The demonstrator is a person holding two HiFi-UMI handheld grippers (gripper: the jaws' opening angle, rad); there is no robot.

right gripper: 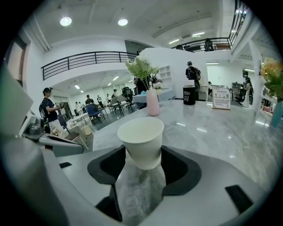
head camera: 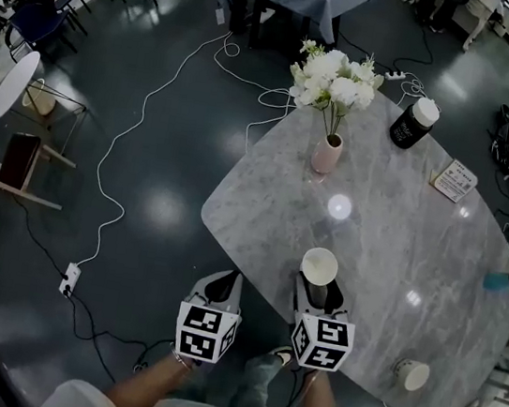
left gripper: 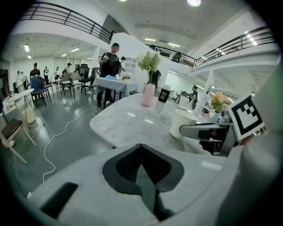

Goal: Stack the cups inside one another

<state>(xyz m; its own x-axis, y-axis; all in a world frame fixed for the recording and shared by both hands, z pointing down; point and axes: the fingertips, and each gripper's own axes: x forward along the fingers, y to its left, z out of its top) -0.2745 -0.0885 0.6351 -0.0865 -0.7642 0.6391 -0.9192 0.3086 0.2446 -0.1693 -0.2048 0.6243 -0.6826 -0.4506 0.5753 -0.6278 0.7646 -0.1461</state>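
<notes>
A white paper cup (head camera: 319, 265) stands upright, its base held between the jaws of my right gripper (head camera: 318, 289) near the front edge of the marble table (head camera: 389, 256). In the right gripper view the cup (right gripper: 140, 140) fills the gap of the right gripper (right gripper: 140, 155), which is shut on it. A second white cup (head camera: 412, 374) lies on the table at the front right. My left gripper (head camera: 220, 286) hangs just off the table's edge, shut with nothing in it. In its own view the left gripper (left gripper: 141, 149) has its jaws together, and the held cup (left gripper: 185, 123) shows to the right.
A pink vase of white flowers (head camera: 327, 152) stands at the table's far side. A black canister with a white lid (head camera: 412, 123) and a small card sign (head camera: 454, 180) are at the back right. A blue vase (head camera: 498, 280) sits at the right edge. A cable (head camera: 121, 145) crosses the floor.
</notes>
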